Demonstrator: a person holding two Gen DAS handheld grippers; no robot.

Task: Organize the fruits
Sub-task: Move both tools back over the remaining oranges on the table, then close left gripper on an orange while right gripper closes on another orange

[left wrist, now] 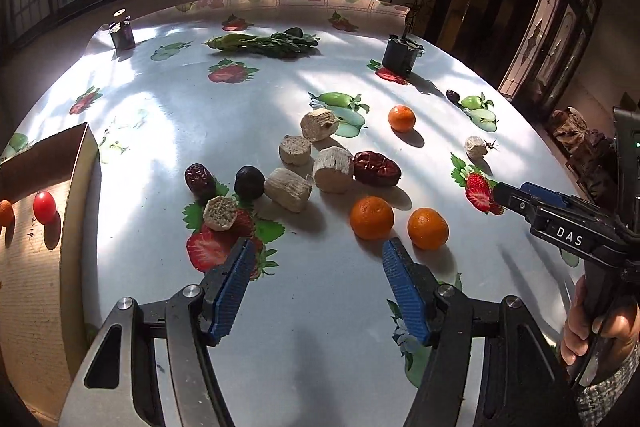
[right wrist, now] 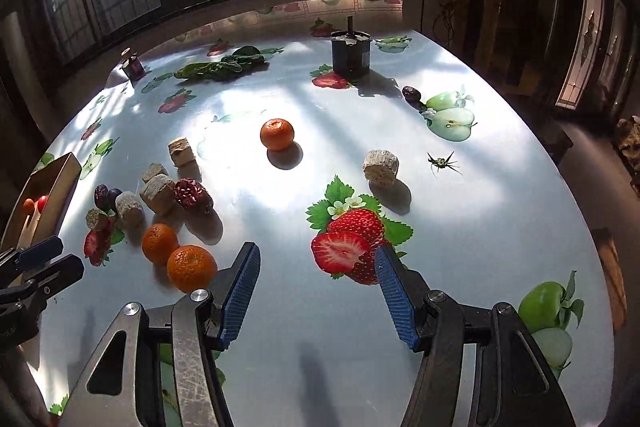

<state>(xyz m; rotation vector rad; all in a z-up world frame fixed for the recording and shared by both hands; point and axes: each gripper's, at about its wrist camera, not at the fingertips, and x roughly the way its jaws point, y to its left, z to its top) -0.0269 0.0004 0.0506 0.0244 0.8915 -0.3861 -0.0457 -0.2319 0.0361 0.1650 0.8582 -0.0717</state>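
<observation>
Tangerines: three loose on the table [left wrist: 328, 307], which wears a glossy cloth printed with strawberries and green apples. Two lie side by side near the front edge, the left tangerine [left wrist: 372, 218] and the right tangerine [left wrist: 427, 228], close but not touching; the far tangerine [left wrist: 401, 118] sits alone toward the middle. A fourth small orange fruit [left wrist: 5, 213] and one cherry tomato [left wrist: 44, 207] rest inside the cardboard box [left wrist: 48, 267] at the left edge. Red dates: two clear ones, one [left wrist: 377, 168] beside the cut pieces, one [left wrist: 199, 178] further left; a small dark fruit [left wrist: 453, 95] lies far right, type unclear. One dark round fruit [left wrist: 249, 181] sits between date and pieces. Pale cut stalk pieces: six counted, five clustered mid-table [left wrist: 288, 189] and one apart [left wrist: 475, 147] to the right. One bunch of leafy greens [left wrist: 264, 43], one dark can [left wrist: 400, 55] and one small jar [left wrist: 122, 34] stand along the far side. Left gripper [left wrist: 318, 251]: jaws stand moderately apart, nothing between them; the paired tangerines lie just ahead of its right blue finger [left wrist: 404, 291], not touching. Right gripper [right wrist: 318, 259]: jaws likewise apart and empty, over bare cloth by a printed strawberry; the tangerine pair [right wrist: 192, 267] is just left of its left finger, the far tangerine [right wrist: 277, 134] well ahead.
</observation>
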